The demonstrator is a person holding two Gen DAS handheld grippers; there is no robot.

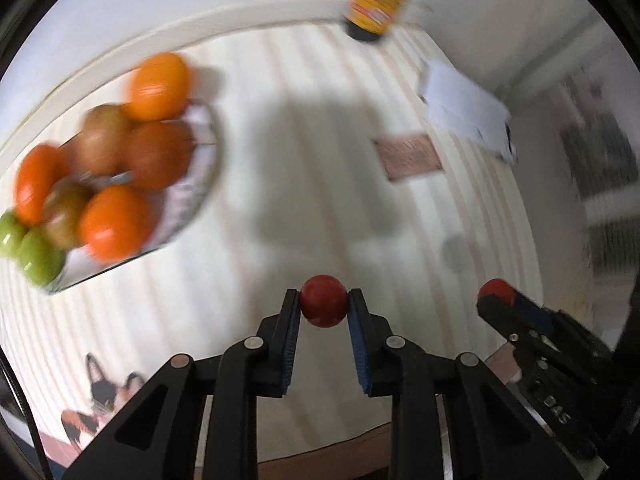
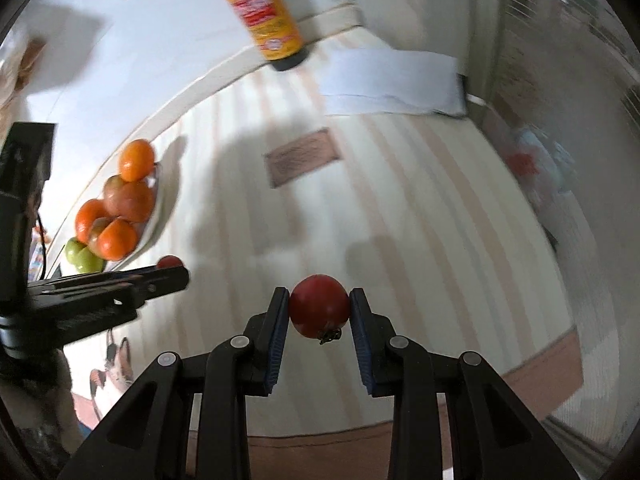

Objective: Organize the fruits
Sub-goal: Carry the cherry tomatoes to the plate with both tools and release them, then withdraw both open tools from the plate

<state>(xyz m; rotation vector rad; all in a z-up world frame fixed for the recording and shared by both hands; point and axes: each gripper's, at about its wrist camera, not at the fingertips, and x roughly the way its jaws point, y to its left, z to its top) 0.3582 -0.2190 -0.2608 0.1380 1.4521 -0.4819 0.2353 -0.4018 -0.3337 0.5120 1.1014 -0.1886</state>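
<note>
The left gripper [image 1: 323,307] grips a small red tomato [image 1: 323,306], the right gripper [image 2: 319,312] grips a bigger tomato [image 2: 319,310], both above the striped tablecloth [image 2: 420,208] near the fruit plate [image 1: 200,184].

The striped tablecloth [image 2: 400,200] alternates cream and pale peach bands. A white bowl [image 1: 200,184] carries oranges [image 1: 116,222], reddish-brown apples [image 1: 156,154] and green apples [image 1: 40,256]. Each black gripper has blue pads [image 1: 294,336] and grips a red tomato [image 1: 323,301]; the other tomato [image 2: 319,306] is deep red with a dark stem. The bottle [image 2: 266,20] is dark with a yellow and red label. White paper [image 2: 392,82] lies beside a brown card [image 2: 304,156].
</note>
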